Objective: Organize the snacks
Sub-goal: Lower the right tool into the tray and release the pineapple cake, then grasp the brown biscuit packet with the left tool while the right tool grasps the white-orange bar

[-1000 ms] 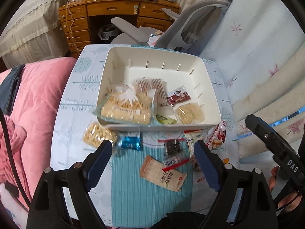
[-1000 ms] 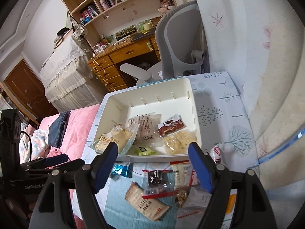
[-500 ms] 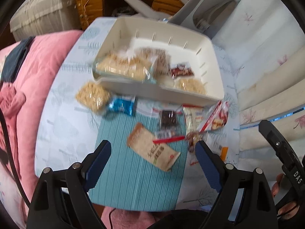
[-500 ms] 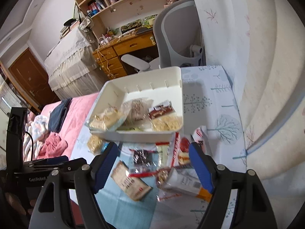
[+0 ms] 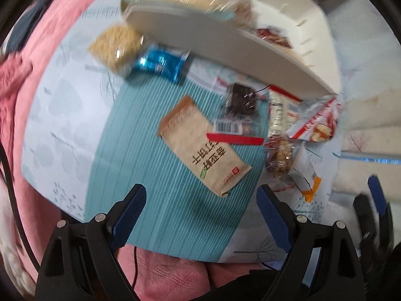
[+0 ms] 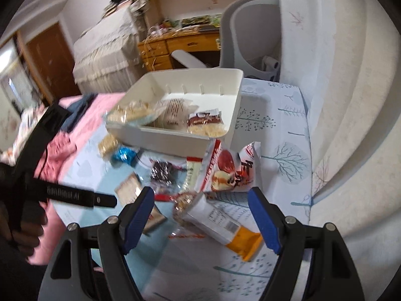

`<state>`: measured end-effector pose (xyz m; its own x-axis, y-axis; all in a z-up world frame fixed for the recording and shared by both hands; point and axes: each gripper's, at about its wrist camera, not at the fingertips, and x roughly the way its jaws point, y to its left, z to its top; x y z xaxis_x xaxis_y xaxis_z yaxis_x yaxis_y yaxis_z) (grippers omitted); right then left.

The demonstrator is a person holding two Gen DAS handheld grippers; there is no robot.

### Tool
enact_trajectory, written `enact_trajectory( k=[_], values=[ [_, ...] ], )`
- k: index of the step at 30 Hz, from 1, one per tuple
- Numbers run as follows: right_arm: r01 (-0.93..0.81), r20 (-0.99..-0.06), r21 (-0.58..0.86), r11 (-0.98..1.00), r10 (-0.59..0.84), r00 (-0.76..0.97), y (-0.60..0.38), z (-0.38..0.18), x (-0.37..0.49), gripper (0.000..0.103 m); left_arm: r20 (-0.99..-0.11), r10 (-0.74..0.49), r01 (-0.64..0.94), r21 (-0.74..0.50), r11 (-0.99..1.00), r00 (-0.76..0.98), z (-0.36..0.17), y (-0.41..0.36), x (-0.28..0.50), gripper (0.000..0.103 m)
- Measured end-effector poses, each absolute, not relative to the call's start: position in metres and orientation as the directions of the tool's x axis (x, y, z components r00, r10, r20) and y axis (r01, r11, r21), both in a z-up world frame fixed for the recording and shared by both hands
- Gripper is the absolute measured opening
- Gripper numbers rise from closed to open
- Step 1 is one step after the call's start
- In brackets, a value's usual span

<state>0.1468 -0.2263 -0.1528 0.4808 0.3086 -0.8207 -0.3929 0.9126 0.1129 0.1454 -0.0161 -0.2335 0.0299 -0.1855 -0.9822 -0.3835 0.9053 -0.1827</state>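
A white tray with several snack packs in it stands at the far side of a small table. Loose snacks lie in front of it: a brown paper pack, a blue foil pack, a clear pack of yellow crackers, a dark pack, a red-and-white pack and a white-and-orange pack. My left gripper hangs open above the brown pack. My right gripper is open over the white-and-orange pack, holding nothing.
A pink blanket borders the table on the left. A grey office chair, a wooden desk and shelves stand behind. A pale patterned cushion rises along the right. The table has a teal striped mat.
Both grippers have dropped closer to the table and tilted downward. The tray has slid toward the top of each view, and the loose packs now lie between the open fingers.
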Motion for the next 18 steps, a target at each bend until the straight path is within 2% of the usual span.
enact_trajectory(
  k=[4, 8, 18],
  values=[
    [-0.461, -0.839, 0.033, 0.887, 0.275, 0.469, -0.223, -0.168, 0.143, 0.078, -0.99, -0.14, -0.463, -0.114, 0.879, -0.022, -0.253, -0.013, 0.149, 0.089],
    [-0.539, -0.848, -0.055, 0.841, 0.246, 0.47, -0.217, -0.181, 0.141, 0.078, -0.985, -0.158, -0.547, -0.098, 0.831, -0.063, -0.273, -0.008, 0.153, 0.089],
    [-0.593, -0.886, -0.095, 0.8, 0.204, 0.417, -0.226, -0.215, 0.15, 0.078, -0.976, -0.198, -0.634, -0.096, 0.768, -0.092, -0.303, -0.012, 0.162, 0.089]
  ],
)
